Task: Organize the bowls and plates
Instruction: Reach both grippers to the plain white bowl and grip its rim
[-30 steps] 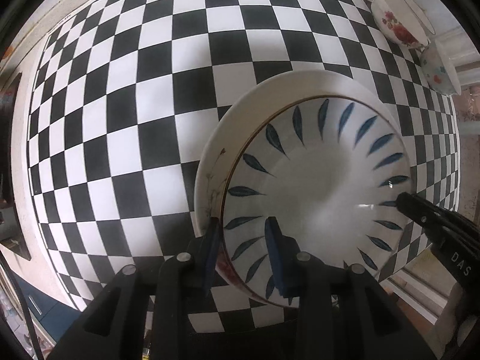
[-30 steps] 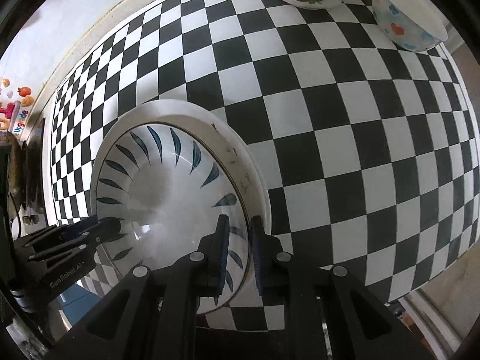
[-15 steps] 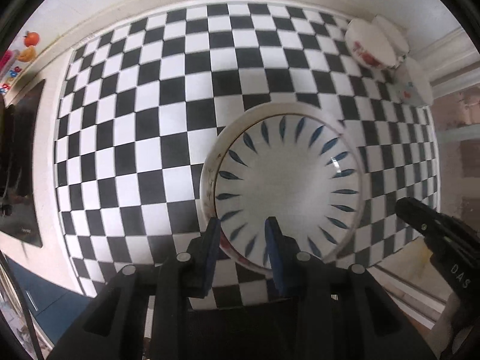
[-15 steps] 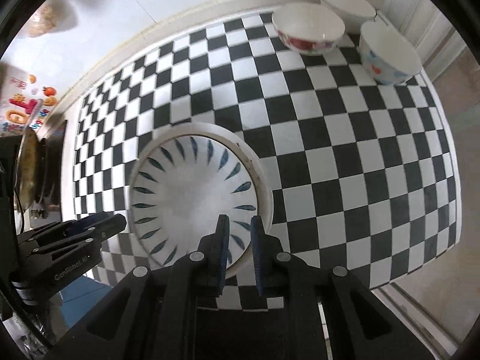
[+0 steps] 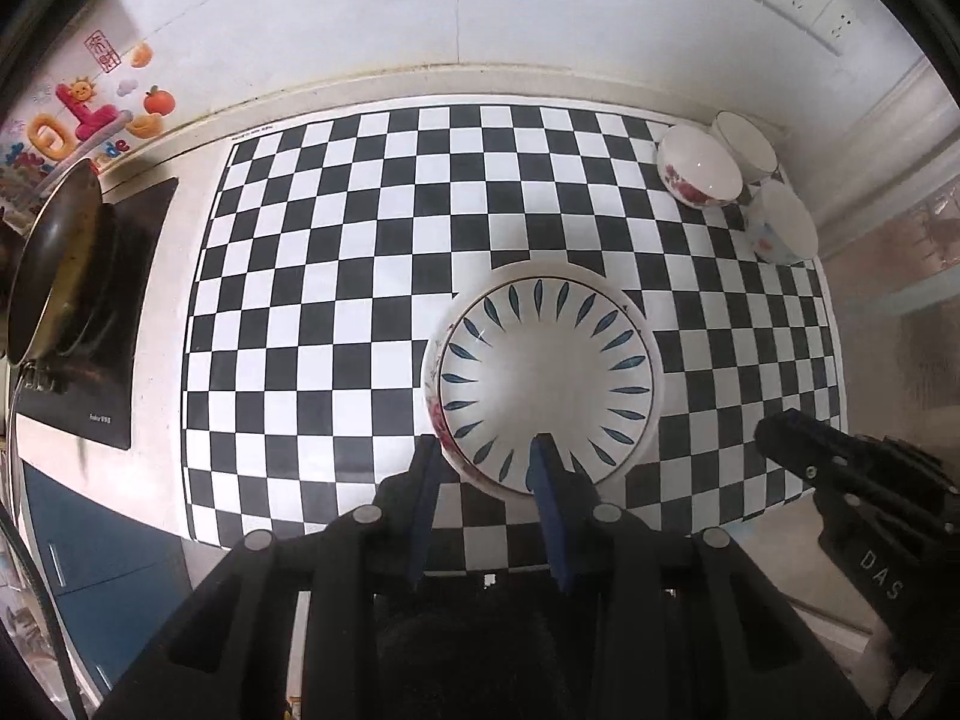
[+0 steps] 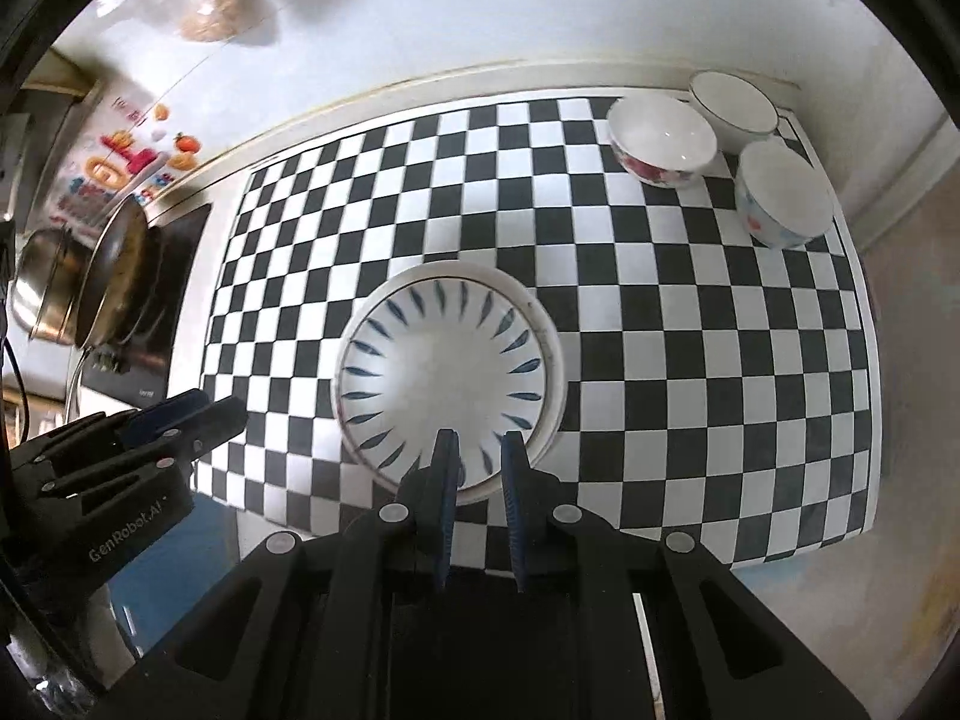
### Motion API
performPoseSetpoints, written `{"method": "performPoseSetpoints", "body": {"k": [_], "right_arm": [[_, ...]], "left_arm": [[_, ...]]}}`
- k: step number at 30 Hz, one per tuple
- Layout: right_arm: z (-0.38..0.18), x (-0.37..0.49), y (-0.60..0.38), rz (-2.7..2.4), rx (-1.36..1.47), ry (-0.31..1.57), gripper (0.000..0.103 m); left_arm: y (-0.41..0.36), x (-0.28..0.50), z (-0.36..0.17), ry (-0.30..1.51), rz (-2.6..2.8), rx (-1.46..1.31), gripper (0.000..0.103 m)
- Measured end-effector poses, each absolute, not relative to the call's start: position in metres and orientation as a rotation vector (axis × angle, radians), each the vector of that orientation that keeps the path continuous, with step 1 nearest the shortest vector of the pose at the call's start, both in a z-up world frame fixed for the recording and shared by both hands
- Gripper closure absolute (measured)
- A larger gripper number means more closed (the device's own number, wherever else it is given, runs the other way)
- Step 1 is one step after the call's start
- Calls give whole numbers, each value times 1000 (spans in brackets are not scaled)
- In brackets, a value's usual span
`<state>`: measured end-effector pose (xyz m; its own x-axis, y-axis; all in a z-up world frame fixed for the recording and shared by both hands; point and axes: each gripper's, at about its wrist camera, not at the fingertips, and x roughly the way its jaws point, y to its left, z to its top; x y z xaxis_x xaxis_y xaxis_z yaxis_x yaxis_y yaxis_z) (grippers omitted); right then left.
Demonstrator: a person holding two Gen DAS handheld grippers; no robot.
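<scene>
Left wrist view: left gripper [image 5: 486,459] and right gripper [image 6: 480,459], jaws slightly apart pinching nothing, hang above white blue-leaf plate [image 5: 543,384] on black-and-white checkered mat [image 5: 336,276].

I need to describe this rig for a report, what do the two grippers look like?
Both are matte black plastic with silver screws and blue finger pads. The left gripper carries white "GenRobot.AI" lettering on its side; the right gripper shows "DAS". No sleeves or cables are clearly visible.

The leaf plate [image 5: 543,384] lies on a larger plate [image 5: 654,360]; three bowls [image 5: 699,171] stand far right.
</scene>
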<state>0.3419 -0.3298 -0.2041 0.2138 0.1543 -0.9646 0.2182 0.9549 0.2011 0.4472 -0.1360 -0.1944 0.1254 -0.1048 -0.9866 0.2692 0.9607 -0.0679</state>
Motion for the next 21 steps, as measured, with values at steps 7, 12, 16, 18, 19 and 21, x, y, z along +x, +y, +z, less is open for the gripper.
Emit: {"method": "performPoseSetpoints", "body": {"k": [7,12,16,18,19,21], "right_arm": [[-192,333,-315,-64,314,1353,86],[-185,328,-319,-102,382,1328,86],[-185,325,-337,-103,472,1295,33],[-184,323,-352,-113,521,1260,24],[-185,323,-363,-126,547,1245,24],[-188,326,-385,-161,577,1224,24]], "left_arm": [[-127,444,-185,1385,-303,98,75],[-129,450,-183,1334,-349,76,69],[-139,464,-185,1318,-398,32,66],[-150,476,-186,1308,-405,21,66],[-156,482,-187,1304,-412,14,66],[-172,496,-189,1306,-407,13,65]]}}
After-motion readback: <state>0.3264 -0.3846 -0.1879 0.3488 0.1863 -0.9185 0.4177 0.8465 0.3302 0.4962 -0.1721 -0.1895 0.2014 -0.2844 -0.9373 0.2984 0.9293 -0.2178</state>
